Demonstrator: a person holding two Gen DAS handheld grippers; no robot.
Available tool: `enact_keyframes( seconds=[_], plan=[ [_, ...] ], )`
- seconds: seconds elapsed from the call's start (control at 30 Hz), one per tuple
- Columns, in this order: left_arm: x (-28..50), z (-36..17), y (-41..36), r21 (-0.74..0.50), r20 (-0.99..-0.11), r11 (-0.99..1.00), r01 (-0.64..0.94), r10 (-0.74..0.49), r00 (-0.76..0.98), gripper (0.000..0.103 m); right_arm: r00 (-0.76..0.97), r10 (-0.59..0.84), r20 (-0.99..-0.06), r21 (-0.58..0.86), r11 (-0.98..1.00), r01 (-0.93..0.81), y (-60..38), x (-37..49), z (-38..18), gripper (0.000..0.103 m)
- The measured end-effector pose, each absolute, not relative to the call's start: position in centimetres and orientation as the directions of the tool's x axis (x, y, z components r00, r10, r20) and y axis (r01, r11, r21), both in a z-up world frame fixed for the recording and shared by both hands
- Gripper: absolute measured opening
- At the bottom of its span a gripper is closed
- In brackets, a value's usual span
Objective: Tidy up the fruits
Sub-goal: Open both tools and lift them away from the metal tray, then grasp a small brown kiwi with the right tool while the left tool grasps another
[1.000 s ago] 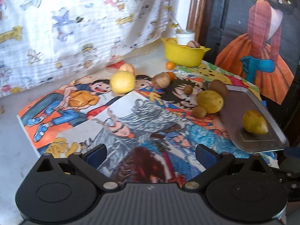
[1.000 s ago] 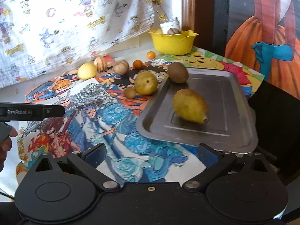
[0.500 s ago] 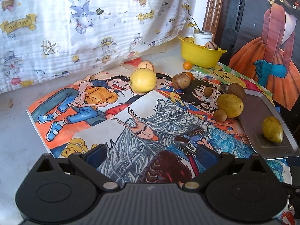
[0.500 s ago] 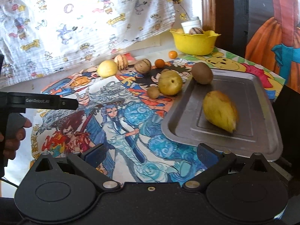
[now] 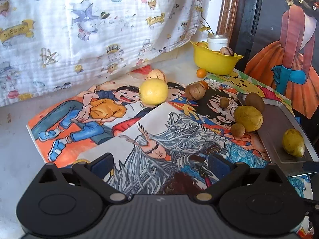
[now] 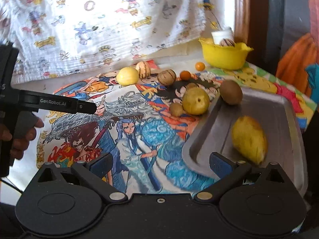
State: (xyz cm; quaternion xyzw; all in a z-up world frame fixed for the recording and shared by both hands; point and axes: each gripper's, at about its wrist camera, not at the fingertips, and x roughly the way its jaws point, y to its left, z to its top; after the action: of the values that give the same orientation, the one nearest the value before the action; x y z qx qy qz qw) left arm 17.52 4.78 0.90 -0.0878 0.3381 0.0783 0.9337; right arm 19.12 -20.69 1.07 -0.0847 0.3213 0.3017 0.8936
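A metal tray [image 6: 279, 107] lies at the right on a cartoon-printed mat, with a yellow mango [image 6: 249, 139] [image 5: 293, 143] in it and a brown kiwi [image 6: 231, 92] on its far rim. Beside the tray sit a yellow-green round fruit [image 6: 196, 100] [image 5: 248, 118] and a small brown fruit [image 6: 176, 109]. Further back lie a lemon [image 5: 153, 91] [image 6: 127, 76], two striped fruits [image 6: 143, 69] [image 6: 166, 77] and two small oranges [image 6: 185, 75] [image 6: 200, 66]. My left gripper [image 5: 161, 162] and my right gripper [image 6: 161, 162] both stand open and empty, low over the mat.
A yellow bowl [image 6: 225, 56] with a striped fruit and a white cup stands at the back right. A patterned white cloth [image 5: 89, 29] hangs behind the table. A hand holding the left gripper's body [image 6: 49, 104] shows at the left. A dark painted panel [image 5: 289, 39] stands at the right.
The left gripper has swung left and back, so the fruits and tray slid right in its view. The right gripper has also shifted left; the tray and mango now sit further right.
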Motion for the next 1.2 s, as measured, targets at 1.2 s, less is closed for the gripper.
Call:
enact_keyframes(
  seconds=[1.2],
  plan=[
    [23.0, 0.6, -1.7, -0.031, -0.610, 0.996, 0.083, -0.085, 0.788, 0.103, 0.621, 0.500, -0.604, -0.154, 0.691, -0.706, -23.9, 33.0, 6.0, 0.102]
  ],
)
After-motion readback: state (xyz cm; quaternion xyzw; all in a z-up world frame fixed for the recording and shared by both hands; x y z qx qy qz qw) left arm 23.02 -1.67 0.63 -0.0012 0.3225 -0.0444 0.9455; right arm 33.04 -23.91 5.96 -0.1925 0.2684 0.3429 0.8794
